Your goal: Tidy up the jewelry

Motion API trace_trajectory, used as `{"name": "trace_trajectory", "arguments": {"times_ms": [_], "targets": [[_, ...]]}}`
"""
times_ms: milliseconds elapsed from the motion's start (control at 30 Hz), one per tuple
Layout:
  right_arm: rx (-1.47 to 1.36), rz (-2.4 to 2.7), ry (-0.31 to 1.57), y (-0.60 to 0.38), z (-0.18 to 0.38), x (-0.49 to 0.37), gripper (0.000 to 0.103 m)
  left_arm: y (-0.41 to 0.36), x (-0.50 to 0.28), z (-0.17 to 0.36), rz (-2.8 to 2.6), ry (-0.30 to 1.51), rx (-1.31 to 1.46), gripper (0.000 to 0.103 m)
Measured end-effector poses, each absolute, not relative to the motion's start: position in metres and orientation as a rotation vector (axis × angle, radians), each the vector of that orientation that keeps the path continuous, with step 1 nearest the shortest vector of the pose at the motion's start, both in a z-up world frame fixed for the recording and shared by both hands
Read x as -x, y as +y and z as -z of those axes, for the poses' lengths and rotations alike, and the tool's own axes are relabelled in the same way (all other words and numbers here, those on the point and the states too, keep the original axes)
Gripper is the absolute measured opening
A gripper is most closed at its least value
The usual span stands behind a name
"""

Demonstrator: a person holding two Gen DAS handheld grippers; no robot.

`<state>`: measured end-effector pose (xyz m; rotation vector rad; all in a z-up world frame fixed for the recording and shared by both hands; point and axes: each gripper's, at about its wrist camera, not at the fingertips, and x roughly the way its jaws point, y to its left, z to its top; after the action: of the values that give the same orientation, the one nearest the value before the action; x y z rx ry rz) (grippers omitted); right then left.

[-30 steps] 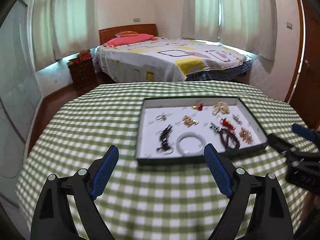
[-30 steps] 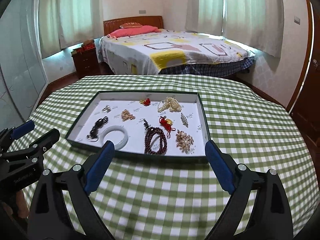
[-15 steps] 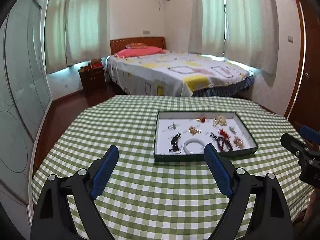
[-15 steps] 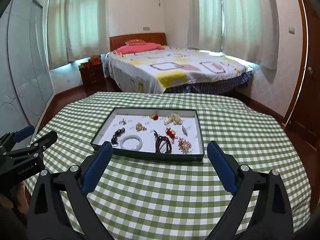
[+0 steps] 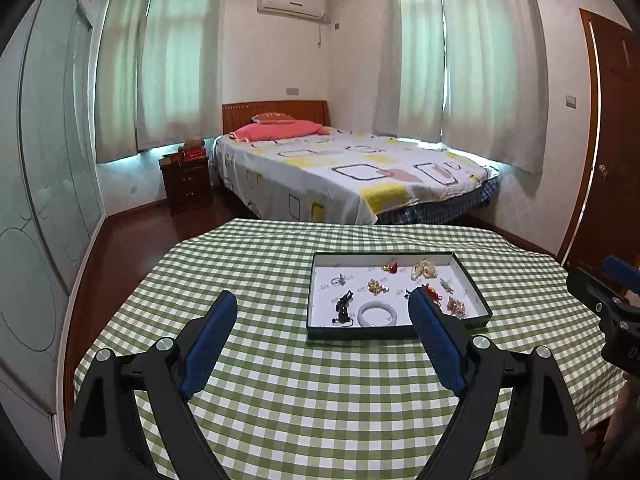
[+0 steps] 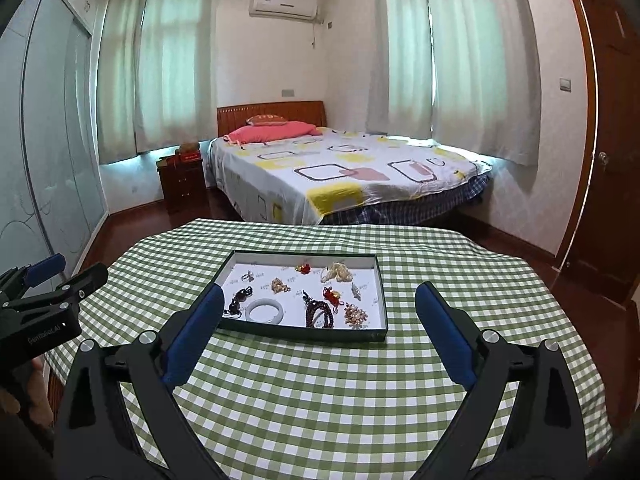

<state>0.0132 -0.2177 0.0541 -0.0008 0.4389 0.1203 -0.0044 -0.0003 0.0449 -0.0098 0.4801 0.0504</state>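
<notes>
Left wrist view
Left gripper (image 5: 322,312): blue-padded jaws wide apart, empty, above the green-checked tablecloth (image 5: 280,380).
Jewelry: inside the shallow dark-rimmed white tray (image 5: 394,334); pale round bangle (image 5: 377,314) near its front edge.

Right wrist view
Right gripper (image 6: 320,306): jaws apart, empty.
Tray (image 6: 308,333): ahead, on the cloth.

We're in a home bedroom here; a made bed (image 5: 352,172) with a pink pillow (image 5: 276,131) and wooden headboard (image 5: 276,110) fills the far side; a dark nightstand (image 5: 186,182) sits beside it. Pale curtains (image 5: 172,64) cover the windows; an air conditioner (image 5: 292,0) hangs high on the wall; a table with a green checked cloth (image 5: 280,380) stands in front.
</notes>
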Motion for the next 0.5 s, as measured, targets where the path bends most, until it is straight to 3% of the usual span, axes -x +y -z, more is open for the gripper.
{"name": "trace_trajectory", "arguments": {"times_ms": [500], "targets": [[-0.001, -0.129, 0.416, -0.2171, -0.0578, -0.0059, 0.094, 0.0036, 0.0079, -0.0446, -0.052, 0.471, 0.023, 0.085]]}}
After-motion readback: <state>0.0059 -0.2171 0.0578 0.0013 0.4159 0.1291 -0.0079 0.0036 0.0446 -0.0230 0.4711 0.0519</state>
